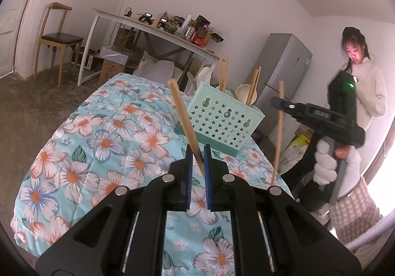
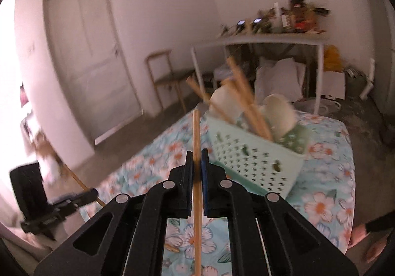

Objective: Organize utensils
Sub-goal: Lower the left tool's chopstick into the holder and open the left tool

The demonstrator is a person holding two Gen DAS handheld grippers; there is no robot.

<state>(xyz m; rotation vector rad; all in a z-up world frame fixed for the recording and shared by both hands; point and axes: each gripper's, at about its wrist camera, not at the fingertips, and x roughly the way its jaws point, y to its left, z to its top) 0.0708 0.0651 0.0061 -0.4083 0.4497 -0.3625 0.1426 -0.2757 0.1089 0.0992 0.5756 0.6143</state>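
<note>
My left gripper (image 1: 198,152) is shut on a wooden chopstick (image 1: 184,115) that points up and away, just in front of the mint-green perforated utensil basket (image 1: 222,122). The basket holds several upright chopsticks (image 1: 224,73) and pale spoons (image 1: 243,92). My right gripper (image 2: 197,155) is shut on another wooden chopstick (image 2: 196,142), held upright left of the basket (image 2: 254,159). In the left wrist view the right gripper (image 1: 281,103) with its chopstick (image 1: 278,132) shows to the right of the basket. In the right wrist view the left gripper (image 2: 92,193) shows at lower left.
The basket stands on a table under a floral blue cloth (image 1: 98,140). Behind are a cluttered white desk (image 1: 153,26), a wooden chair (image 1: 56,38), a grey fridge (image 1: 281,66) and a door (image 2: 91,53). Another chopstick end (image 2: 171,248) lies on the cloth.
</note>
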